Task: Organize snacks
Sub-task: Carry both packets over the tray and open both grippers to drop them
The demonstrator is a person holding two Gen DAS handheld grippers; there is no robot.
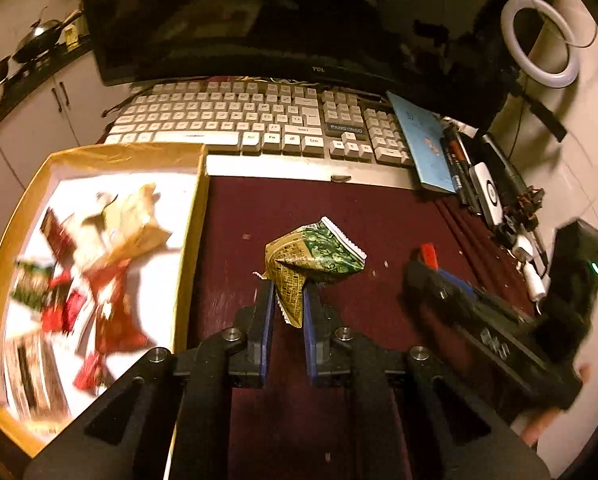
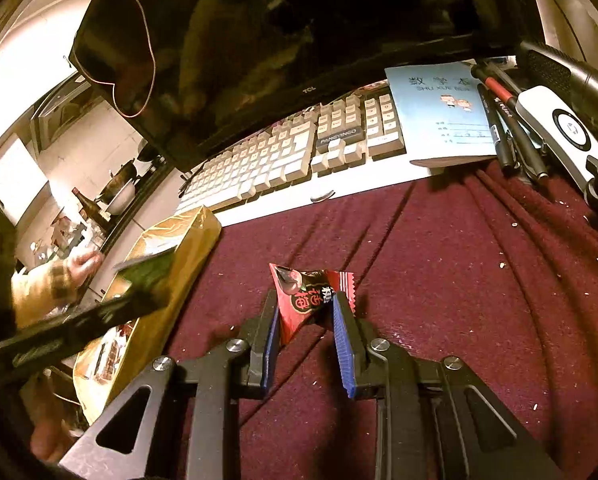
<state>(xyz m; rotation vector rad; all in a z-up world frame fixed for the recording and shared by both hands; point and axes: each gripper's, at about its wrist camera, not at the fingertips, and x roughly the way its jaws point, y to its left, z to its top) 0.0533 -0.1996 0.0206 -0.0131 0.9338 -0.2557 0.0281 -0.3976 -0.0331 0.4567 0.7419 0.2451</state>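
Snacks in the yellow cardboard box (image 1: 197,216) blurred beyond telling; left gripper (image 1: 289,300) fingers pinch a crinkled green packet (image 1: 319,258), right gripper (image 2: 305,310) fingers pinch a glossy red packet (image 2: 307,296), both over the maroon-clothed worktop (image 2: 439,280).

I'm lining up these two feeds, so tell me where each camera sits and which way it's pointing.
Left wrist: on the left gripper, facing the keyboard and monitor; it grips a green snack packet beside the yellow box; the right gripper shows.
Right wrist: on the right gripper, facing the same desk from the right, gripping a red candy packet; the left gripper and hand show.
Shared: keyboard, monitor, blue notebook, yellow box.
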